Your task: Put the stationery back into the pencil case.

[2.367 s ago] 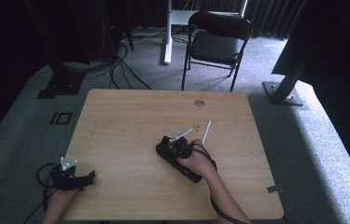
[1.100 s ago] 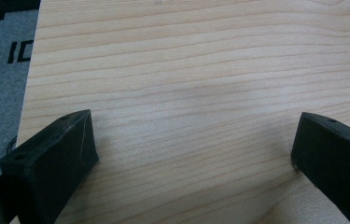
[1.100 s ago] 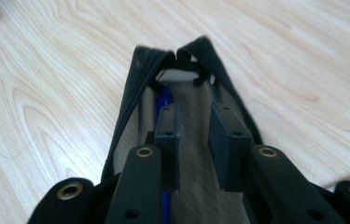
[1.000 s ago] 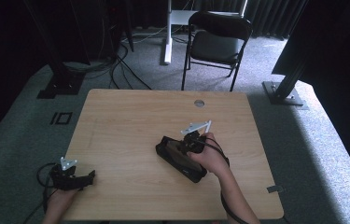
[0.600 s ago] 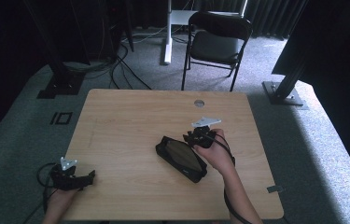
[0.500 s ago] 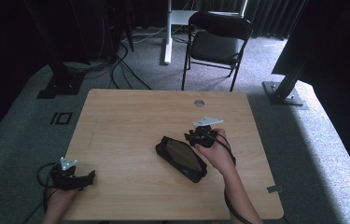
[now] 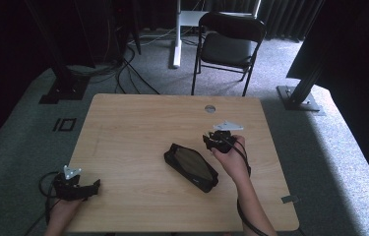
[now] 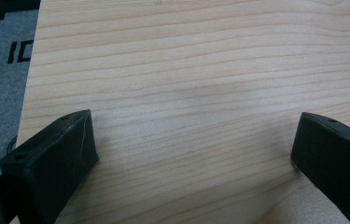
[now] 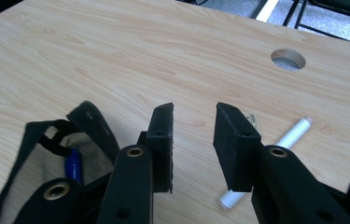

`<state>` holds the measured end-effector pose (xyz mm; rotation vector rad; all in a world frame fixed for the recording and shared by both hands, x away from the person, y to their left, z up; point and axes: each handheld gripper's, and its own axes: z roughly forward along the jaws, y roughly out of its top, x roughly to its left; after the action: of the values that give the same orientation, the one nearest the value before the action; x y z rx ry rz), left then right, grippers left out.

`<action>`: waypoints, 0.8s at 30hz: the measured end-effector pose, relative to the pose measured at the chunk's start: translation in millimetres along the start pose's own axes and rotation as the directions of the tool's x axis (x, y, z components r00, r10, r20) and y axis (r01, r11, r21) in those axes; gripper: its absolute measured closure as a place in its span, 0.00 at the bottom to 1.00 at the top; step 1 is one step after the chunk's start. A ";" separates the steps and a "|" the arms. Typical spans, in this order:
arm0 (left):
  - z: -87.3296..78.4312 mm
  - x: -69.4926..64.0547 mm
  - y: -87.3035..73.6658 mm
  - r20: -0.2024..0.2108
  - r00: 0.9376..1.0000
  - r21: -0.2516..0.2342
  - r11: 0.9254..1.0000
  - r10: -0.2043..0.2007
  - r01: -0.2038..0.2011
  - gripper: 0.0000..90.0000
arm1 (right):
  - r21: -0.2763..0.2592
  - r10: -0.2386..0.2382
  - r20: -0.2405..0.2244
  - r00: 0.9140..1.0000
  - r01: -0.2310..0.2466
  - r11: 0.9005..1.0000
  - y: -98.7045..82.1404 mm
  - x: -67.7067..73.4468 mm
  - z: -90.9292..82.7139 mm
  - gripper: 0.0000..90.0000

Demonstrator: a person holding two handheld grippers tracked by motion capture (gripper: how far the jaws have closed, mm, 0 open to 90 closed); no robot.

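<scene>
A black fabric pencil pouch (image 7: 191, 166) lay open near the middle of the light wooden table (image 7: 138, 128), angled with one end toward the person and the other toward the far left. In the right gripper view its mouth (image 9: 46, 154) gaped, showing a pale lining and a blue pen (image 9: 73, 169) inside.

Just beside the pouch, on its right and slightly farther back, the right gripper (image 7: 215, 141) was held in the person's right hand (image 7: 232, 156). Its jaws had just been opening and stood a little apart with nothing between them (image 9: 192, 140); only bare tabletop showed through the gap. Behind the right-hand jaw a white cylindrical marker (image 9: 275, 149) lay on the table, partly hidden by that jaw, and a small pale label (image 9: 253, 120) sat on the wood beside it. Farther off, a round cable hole (image 9: 288, 59) pierced the tabletop.

Well apart, at the near left corner, the left gripper (image 7: 93, 187) rested at the table's edge, its jaws spread wide over bare wood (image 8: 193, 140).

Beyond the table stood a black folding chair (image 7: 227, 46) on grey carpet.
</scene>
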<state>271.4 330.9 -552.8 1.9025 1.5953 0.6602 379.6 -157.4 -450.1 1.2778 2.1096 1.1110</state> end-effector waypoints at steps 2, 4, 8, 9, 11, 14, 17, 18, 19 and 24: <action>0.0 0.0 0.0 0.000 1.000 0.000 1.000 0.000 0.000 0.00 | -0.005 0.008 0.009 1.000 -0.008 1.000 -2.1 -2.2 2.4 0.76; 0.0 0.0 0.0 0.000 1.000 0.000 1.000 0.000 0.000 0.00 | -0.005 0.019 0.014 1.000 -0.019 1.000 -4.0 -4.2 4.8 0.75; 0.0 0.0 0.0 0.000 1.000 0.000 1.000 0.000 0.000 0.00 | -0.007 0.041 0.040 0.998 -0.041 0.999 -7.6 -9.8 9.2 0.73; 0.0 0.0 0.0 0.000 1.000 0.000 1.000 0.000 0.000 0.00 | -0.002 0.040 0.045 0.998 -0.040 0.999 -8.6 -11.0 10.6 0.72; 0.0 0.0 0.0 0.000 1.000 0.000 1.000 0.000 0.000 0.00 | 0.009 0.042 0.054 0.998 -0.043 0.999 -10.8 -13.1 13.4 0.72; 0.0 0.0 0.0 0.000 1.000 0.000 1.000 0.000 0.000 0.00 | 0.018 0.048 0.071 0.996 -0.050 0.999 -13.7 -16.7 18.4 0.71; 0.0 0.0 0.0 0.000 1.000 0.000 1.000 0.000 0.000 0.00 | 0.017 0.066 0.099 0.993 -0.068 0.998 -16.5 -21.1 24.3 0.70; 0.0 0.0 0.0 0.000 1.000 0.000 1.000 0.000 0.000 0.00 | 0.015 0.068 0.117 0.991 -0.071 0.997 -17.3 -23.3 26.7 0.69; 0.0 0.0 0.0 0.000 1.000 0.000 1.000 0.000 0.000 0.00 | 0.005 0.082 0.133 0.988 -0.083 0.997 -18.0 -25.9 29.0 0.69; 0.0 0.0 0.0 0.000 1.000 0.000 1.000 0.000 0.000 0.00 | -0.010 0.147 0.198 0.969 -0.148 0.989 -21.7 -40.9 40.0 0.68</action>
<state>271.4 330.9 -552.8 1.9023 1.5953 0.6601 415.8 -182.3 -492.7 1.5029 1.8981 0.9922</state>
